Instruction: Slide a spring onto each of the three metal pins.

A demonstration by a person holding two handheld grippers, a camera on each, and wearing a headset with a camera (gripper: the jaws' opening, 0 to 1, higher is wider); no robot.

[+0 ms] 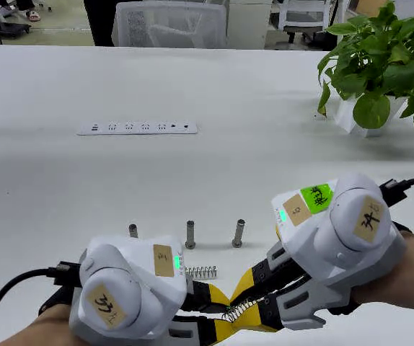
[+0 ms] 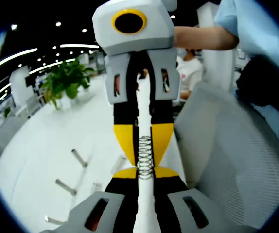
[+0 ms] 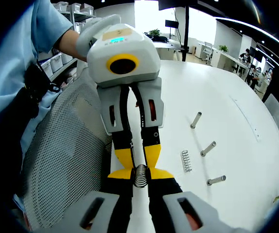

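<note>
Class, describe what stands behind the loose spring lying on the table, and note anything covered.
Three bare metal pins stand upright behind the loose spring. The left gripper covers the base of the leftmost pin. Farther back lies a white power strip.

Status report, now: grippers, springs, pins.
Left gripper and right gripper tip to tip, both shut on one spring. Three pins bare. Second spring loose on table, between grippers and pins.

Bright, even overhead light on the white table (image 1: 265,144), soft faint shadows, strong fisheye bending at gripper-view edges.
</note>
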